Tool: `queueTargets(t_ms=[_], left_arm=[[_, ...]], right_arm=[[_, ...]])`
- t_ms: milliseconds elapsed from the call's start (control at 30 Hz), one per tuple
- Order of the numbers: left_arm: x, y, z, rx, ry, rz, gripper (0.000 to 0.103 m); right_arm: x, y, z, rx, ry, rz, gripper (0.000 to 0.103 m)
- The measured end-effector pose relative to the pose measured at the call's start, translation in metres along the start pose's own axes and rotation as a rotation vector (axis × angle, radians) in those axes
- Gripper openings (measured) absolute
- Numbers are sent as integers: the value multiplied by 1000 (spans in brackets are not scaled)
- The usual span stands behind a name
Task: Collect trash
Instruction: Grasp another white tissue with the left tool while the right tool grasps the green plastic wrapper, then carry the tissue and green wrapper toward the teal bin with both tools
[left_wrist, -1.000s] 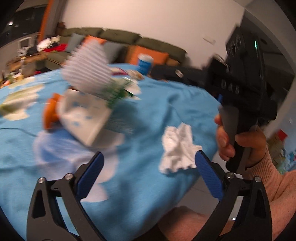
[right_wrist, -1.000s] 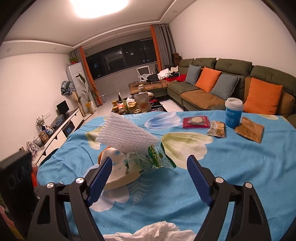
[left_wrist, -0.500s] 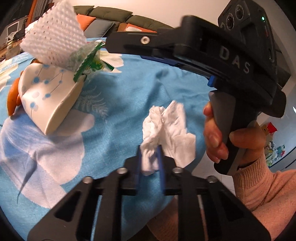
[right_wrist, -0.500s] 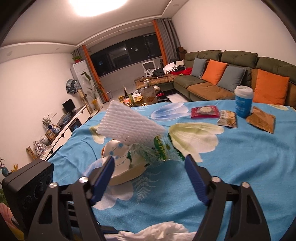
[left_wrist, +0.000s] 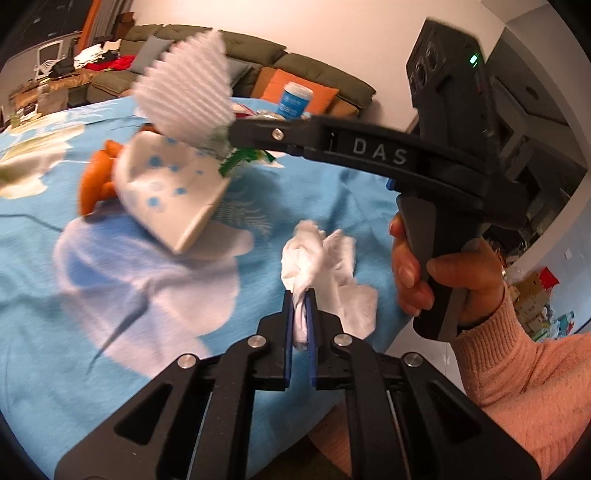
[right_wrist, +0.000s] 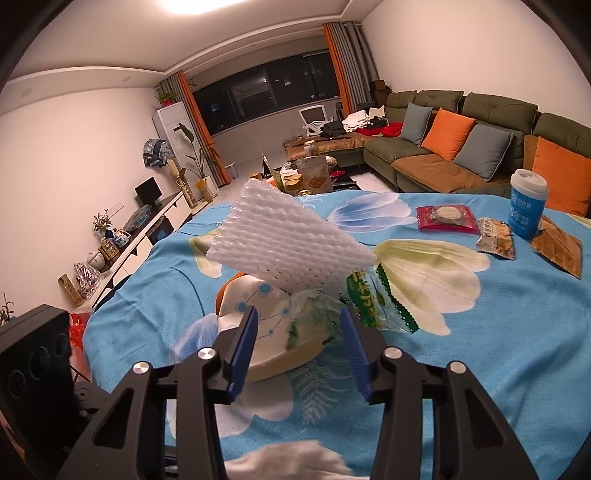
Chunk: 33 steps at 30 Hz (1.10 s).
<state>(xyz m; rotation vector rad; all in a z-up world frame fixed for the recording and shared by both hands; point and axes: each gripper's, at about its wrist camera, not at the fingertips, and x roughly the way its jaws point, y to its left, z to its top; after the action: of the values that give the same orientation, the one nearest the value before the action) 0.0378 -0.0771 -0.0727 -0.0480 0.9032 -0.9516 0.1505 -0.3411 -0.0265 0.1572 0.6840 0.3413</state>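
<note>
The left tool is clenched on a crumpled white tissue at the near edge of a desk draped in a blue floral cloth, its blue pads pinching one twisted fold while the rest of the wad spreads loose just ahead of them. The right tool stands released, jaws parted around nothing, aimed at a white bowl with blue dots that lies tipped just beyond its tips. Stuffed in or against the bowl are a white foam fruit net and a green-printed plastic wrapper; something orange sits behind the bowl in the left wrist view, too blurred to name.

The tissue looks feather-light and limp, so a pinch on any raised fold should carry it, though a thin corner could tear or slip free. The foam net would be light, springy and easy to crush; its free upper edge is the likely hold. The wrapper appears thin and slick, best taken by its crinkled serrated end. The bowl is presumably hard and breakable, to be gripped by the rim if moved.

Farther across the desk lie a red snack packet, two more packets and a blue cup.
</note>
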Motion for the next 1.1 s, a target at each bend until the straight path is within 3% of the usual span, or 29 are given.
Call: queueTargets(t_ms=[233, 300, 700, 1100], left_arm=[[-45, 17, -10, 3, -67, 49, 6], [-60, 22, -14, -4, -85, 56, 6], [-135, 53, -22, -31, -207, 118, 6], [-169, 66, -23, -97, -295, 218, 6]], right_arm=[[4, -3, 1, 25, 17, -10, 10], [4, -4, 0, 27, 13, -17, 7], [-26, -2, 5, 51, -42, 23, 5], [-43, 38, 14, -47, -67, 101, 4]])
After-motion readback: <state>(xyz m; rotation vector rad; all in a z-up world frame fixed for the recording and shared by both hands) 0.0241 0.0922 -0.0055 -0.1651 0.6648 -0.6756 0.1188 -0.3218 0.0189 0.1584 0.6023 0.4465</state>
